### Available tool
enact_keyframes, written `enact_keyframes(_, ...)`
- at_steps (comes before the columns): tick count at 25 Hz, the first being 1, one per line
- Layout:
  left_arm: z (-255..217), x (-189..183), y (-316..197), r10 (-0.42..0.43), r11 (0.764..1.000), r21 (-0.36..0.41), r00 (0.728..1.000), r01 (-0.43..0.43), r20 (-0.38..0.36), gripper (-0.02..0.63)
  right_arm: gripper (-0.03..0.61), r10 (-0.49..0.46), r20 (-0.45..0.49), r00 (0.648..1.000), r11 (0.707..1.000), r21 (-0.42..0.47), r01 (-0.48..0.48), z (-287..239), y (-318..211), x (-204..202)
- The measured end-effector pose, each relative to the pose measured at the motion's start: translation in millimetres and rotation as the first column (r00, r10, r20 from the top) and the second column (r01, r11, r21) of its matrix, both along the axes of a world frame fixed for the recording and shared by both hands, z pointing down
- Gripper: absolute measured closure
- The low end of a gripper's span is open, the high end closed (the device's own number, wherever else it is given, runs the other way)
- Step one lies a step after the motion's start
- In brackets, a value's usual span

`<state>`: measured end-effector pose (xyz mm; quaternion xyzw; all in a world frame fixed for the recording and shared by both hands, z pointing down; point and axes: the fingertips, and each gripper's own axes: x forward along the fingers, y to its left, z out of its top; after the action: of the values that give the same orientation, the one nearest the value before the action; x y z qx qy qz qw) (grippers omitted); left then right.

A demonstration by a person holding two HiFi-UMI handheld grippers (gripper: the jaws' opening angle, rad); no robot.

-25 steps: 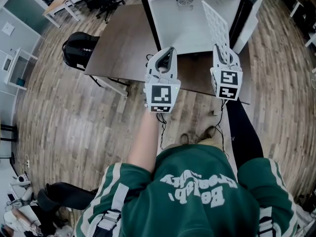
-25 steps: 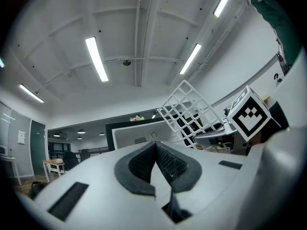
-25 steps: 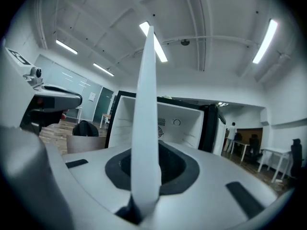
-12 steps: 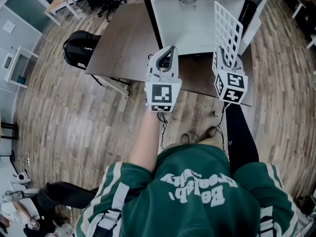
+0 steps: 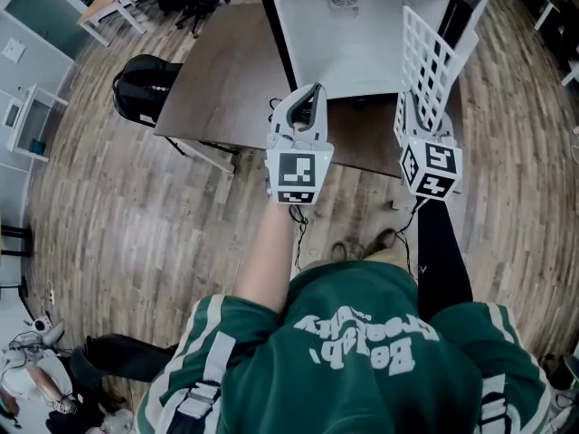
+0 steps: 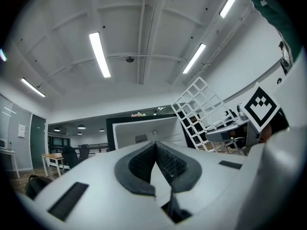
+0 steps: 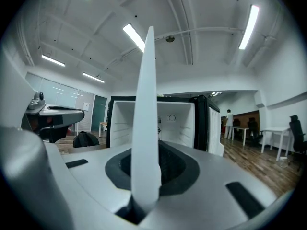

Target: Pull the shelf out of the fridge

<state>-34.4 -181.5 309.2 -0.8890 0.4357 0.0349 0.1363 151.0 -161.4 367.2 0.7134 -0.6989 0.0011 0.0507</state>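
At upper right in the head view, the shelf point(image 5: 430, 52) has swung broadside to us, pinched by its edge in the right gripper point(image 5: 414, 116). It looks clear of the fridge point(image 5: 348, 43), we think. The left gripper point(image 5: 310, 98), at centre, is clenched on nothing. The pull seems done.
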Motion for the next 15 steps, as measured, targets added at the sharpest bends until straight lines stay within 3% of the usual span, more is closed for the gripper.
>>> enact_keyframes(15, -0.5, 4.2, -4.8, -0.011, 1.000, 0.000, 1.000, 0.011, 0.000, 0.597, 0.520, -0.039, 0.024, 0.999, 0.999, 0.033, 0.038, -6.2, -2.5, -4.5)
